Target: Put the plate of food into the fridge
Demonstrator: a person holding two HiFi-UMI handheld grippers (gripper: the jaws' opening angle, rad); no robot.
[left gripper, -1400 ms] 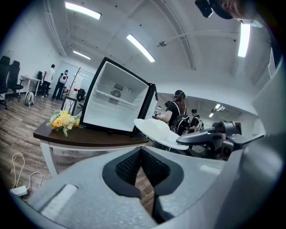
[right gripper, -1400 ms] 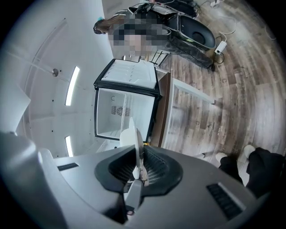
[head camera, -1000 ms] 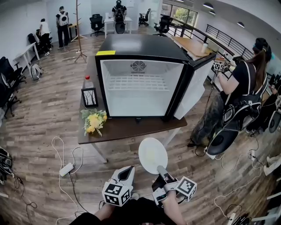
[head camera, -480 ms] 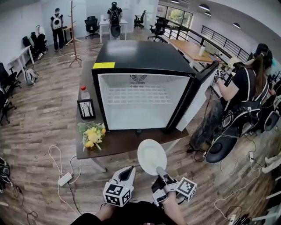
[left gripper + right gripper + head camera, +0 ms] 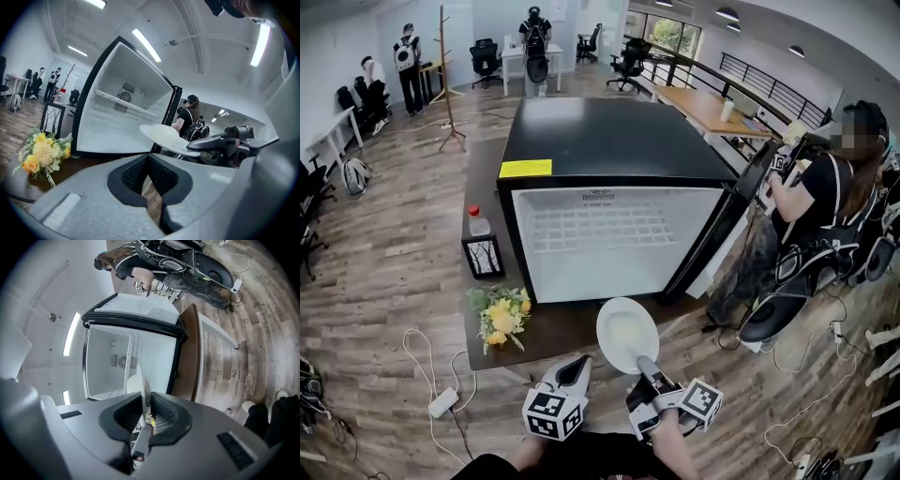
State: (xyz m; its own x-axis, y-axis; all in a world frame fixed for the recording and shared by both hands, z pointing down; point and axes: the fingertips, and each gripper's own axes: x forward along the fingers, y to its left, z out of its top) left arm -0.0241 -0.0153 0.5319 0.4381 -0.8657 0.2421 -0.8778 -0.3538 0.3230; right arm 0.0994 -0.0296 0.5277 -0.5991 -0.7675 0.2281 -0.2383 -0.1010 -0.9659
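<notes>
The plate (image 5: 627,335) is clamped at its near rim by the right gripper (image 5: 645,366), over the bench's (image 5: 562,323) front edge, at 6 o'clock of the fridge (image 5: 600,141). The door is already opened. Carrying in and setting down are judged left. The left gripper (image 5: 577,367) is kept closed, empty.

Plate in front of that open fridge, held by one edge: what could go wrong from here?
The right gripper pinches the white plate only at its near rim, so it might sag or slip and spill what is on it. The plate could also clip the wire shelf inside the fridge, or its front frame, on the way in.
</notes>
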